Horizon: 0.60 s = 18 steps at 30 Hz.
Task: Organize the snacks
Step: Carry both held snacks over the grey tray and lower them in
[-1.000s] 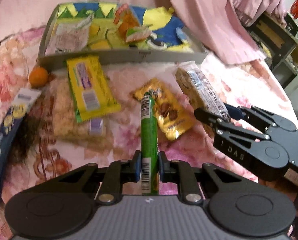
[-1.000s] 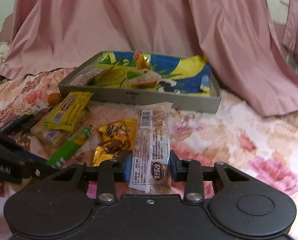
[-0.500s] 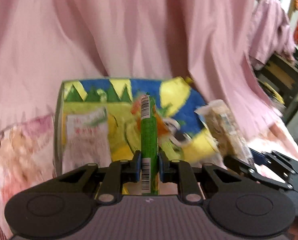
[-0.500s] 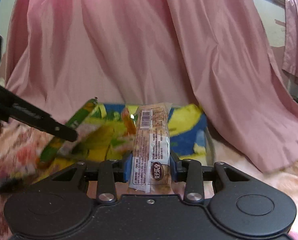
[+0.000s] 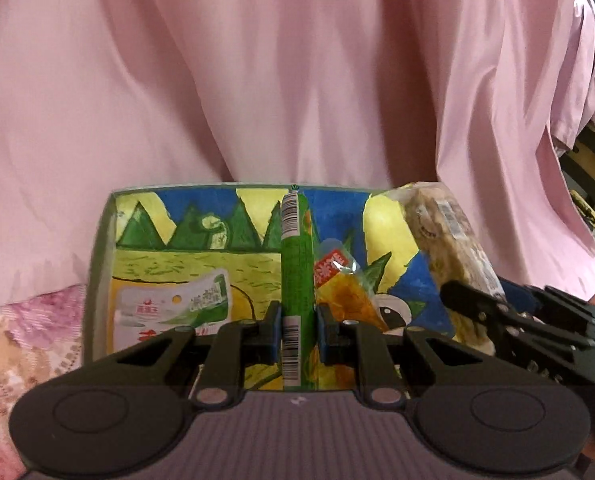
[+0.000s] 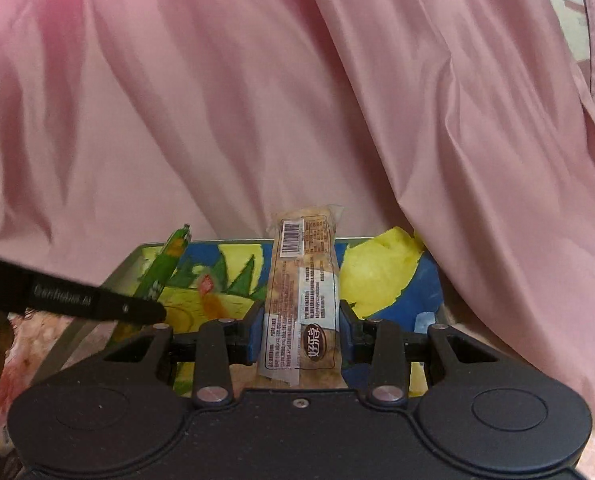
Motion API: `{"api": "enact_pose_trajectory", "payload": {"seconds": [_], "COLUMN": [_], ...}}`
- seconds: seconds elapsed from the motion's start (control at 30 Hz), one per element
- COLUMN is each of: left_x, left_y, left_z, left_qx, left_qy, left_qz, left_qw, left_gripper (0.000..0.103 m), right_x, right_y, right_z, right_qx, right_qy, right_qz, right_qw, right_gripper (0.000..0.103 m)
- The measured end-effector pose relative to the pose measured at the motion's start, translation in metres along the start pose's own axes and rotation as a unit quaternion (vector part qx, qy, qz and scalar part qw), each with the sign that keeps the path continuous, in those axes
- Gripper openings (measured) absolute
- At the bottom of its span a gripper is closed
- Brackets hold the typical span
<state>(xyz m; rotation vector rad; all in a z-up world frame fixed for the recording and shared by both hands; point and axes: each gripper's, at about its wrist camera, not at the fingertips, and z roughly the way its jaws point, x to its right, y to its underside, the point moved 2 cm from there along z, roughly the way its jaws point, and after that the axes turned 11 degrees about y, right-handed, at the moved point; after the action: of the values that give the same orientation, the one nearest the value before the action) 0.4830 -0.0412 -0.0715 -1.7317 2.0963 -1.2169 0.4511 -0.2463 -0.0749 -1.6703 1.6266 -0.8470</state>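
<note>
Closest in, the left gripper (image 5: 299, 330) is clamped on a slim green snack stick (image 5: 295, 264), barcode end down by the blue pads, the rest standing straight ahead like a pointer. Over on the other side, the right gripper (image 6: 301, 338) squeezes a clear-wrapped pastry bar (image 6: 303, 300) across its lower third, label facing the camera (a grip low on the pack, which leaves the long end free to go in first).

Just past both sets of fingers sits the tray (image 5: 97, 280), its floor lined with a bright painted picture of green peaks and yellow fields. Both snacks hang over it, side by side, so this looks like a double delivery about to land. Already lying inside: a white-and-green packet (image 5: 169, 312) at the left and an orange-filled wrapper with a red label (image 5: 337, 276) near the middle. The gap between them seems the natural slot.

Behind everything, a pink curtain (image 6: 297, 100) fills the background.
</note>
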Motion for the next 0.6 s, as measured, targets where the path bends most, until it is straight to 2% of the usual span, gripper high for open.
{"api": "enact_pose_trajectory", "payload": {"seconds": [0.2, 0.6], "left_x": [-0.007, -0.012], "left_y": [0.006, 0.023], "left_z": [0.017, 0.031], "left_qx": [-0.017, -0.04], "left_qy": [-0.014, -0.039], "left_qz": [-0.008, -0.027], "left_qw": [0.9997, 0.9981], "left_gripper": [0.019, 0.019], "right_x": [-0.001, -0.006], "right_y": [0.009, 0.026], "right_z": [0.027, 0.041], "right_qx": [-0.038, -0.084], "right_qy": [0.007, 0.014], "right_qz": [0.001, -0.009], "right_qw": [0.999, 0.996], "right_gripper": [0.039, 0.039]}}
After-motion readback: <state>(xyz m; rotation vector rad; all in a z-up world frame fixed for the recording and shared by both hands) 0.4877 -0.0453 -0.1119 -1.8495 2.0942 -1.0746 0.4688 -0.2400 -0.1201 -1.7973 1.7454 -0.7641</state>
